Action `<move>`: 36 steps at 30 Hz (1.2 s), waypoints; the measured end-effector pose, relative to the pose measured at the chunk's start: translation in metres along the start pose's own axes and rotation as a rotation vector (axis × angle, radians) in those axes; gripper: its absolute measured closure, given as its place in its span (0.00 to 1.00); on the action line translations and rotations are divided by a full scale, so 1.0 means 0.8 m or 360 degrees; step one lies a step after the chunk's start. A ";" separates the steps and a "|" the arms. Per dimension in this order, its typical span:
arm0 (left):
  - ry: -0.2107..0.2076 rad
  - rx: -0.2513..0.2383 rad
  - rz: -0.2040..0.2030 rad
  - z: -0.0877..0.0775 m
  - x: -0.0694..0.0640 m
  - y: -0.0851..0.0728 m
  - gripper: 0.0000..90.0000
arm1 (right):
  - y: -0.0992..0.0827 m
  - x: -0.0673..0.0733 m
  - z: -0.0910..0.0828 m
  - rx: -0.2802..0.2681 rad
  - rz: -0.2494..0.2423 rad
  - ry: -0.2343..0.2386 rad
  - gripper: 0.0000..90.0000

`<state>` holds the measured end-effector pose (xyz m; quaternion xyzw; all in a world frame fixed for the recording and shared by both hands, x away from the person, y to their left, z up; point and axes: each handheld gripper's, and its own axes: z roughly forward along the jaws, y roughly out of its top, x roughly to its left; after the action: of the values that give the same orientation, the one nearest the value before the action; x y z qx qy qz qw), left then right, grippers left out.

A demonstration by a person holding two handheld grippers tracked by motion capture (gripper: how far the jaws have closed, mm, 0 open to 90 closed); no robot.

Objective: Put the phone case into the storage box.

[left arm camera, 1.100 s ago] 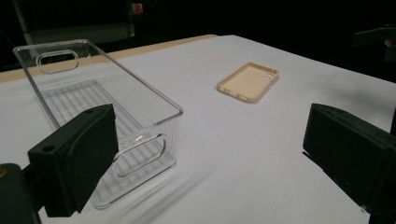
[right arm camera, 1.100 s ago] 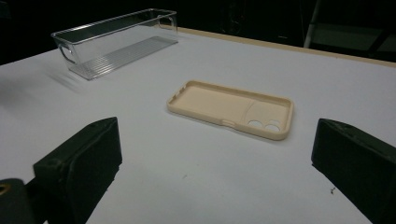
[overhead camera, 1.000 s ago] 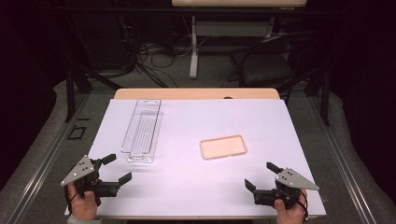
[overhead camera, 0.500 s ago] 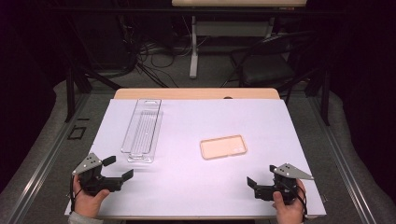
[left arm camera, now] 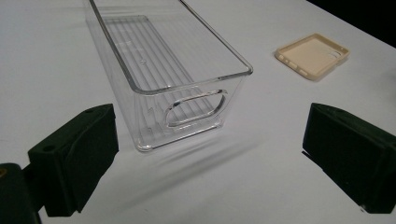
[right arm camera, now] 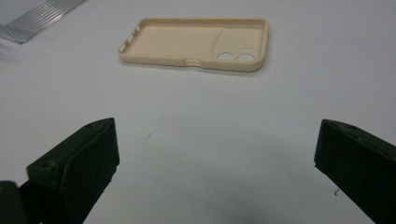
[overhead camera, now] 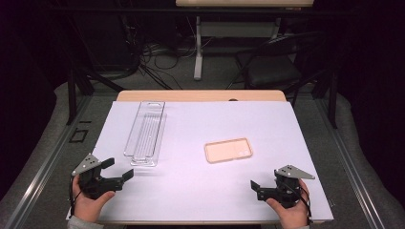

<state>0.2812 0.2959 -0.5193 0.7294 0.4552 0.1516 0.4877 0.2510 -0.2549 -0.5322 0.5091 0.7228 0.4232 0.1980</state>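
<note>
Left gripper [overhead camera: 117,175]: I have it low at the near left of the table [overhead camera: 200,191], jaws spread wide and holding nothing; over the last second it has moved in from the table's left edge and now points at the near end of the bin.

Clear bin [overhead camera: 145,132]: one, long and transparent, empty, standing upright on the left half of the table. In the left gripper view its near end wall with the handle slot [left arm camera: 196,108] sits between my jaws' line of sight, just ahead and not touched.

Phone case [overhead camera: 228,150]: one, beige, lying open side up near the middle of the table, well apart from the bin (camera cut-outs toward its right end in the right gripper view [right arm camera: 196,43]).

Right gripper [overhead camera: 254,186]: low at the near right, jaws wide apart and empty; it has crept slightly forward and inward, and the case lies straight ahead of it, not yet reached.

What the change means: I judge both hands are lining up, left for the bin, right for the case; nothing is grasped yet.

Count: two grippers, one bin, one case.

Next, as I judge it: bring the right jaws onto the case's near long edge.
</note>
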 end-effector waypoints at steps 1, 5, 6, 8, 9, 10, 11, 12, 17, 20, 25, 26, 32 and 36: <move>0.0010 0.0002 -0.0007 0.000 0.000 0.000 0.04 | 0.001 0.001 0.001 -0.0003 -0.0005 0.0000 0.00; 0.0033 -0.0010 -0.0023 -0.002 0.006 0.003 0.04 | 0.006 0.003 0.006 -0.0002 -0.0016 -0.0009 0.00; 0.0039 -0.0014 -0.0031 -0.002 0.008 0.005 0.05 | 0.007 0.003 0.006 -0.0004 -0.0015 -0.0013 0.00; 0.0052 -0.0020 -0.0042 -0.002 0.010 0.007 0.05 | 0.008 0.004 0.007 0.0002 -0.0022 -0.0014 0.00; 0.0070 -0.0026 -0.0060 -0.002 0.013 0.012 0.05 | 0.008 0.005 0.007 0.0008 -0.0033 -0.0019 0.00; 0.0070 -0.0026 -0.0060 -0.002 0.013 0.012 0.05 | 0.009 0.006 0.007 0.0020 -0.0041 -0.0022 0.00; 0.0076 -0.0024 -0.0064 -0.001 0.015 0.015 0.05 | 0.009 0.006 0.007 0.0020 -0.0041 -0.0022 0.00; 0.0081 -0.0024 -0.0068 -0.001 0.015 0.018 0.05 | 0.010 0.006 0.008 0.0020 -0.0056 -0.0024 0.00; 0.0117 -0.0033 -0.0038 0.000 0.015 0.037 0.05 | 0.019 0.006 0.012 0.0025 -0.0075 -0.0011 0.00; 0.0158 -0.0019 0.0027 0.001 0.015 0.059 0.05 | 0.026 0.006 0.013 0.0021 -0.0084 -0.0024 0.00; 0.0162 -0.0009 0.0042 0.004 0.018 0.089 0.05 | 0.045 0.004 0.009 0.0028 -0.0116 -0.0072 0.03; 0.0162 -0.0009 0.0042 0.004 0.018 0.089 0.05 | 0.050 0.004 0.008 0.0030 -0.0119 -0.0072 0.04; 0.0180 -0.0074 0.0041 0.004 0.019 0.118 0.05 | 0.072 0.004 0.008 -0.0016 -0.0131 -0.0089 0.04; 0.0196 -0.0065 0.0025 0.007 0.023 0.133 0.05 | 0.082 0.006 0.014 0.0008 -0.0150 -0.0089 0.03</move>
<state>0.3497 0.2956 -0.4354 0.7121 0.4754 0.2092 0.4723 0.2945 -0.2379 -0.4846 0.4867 0.7411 0.3973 0.2367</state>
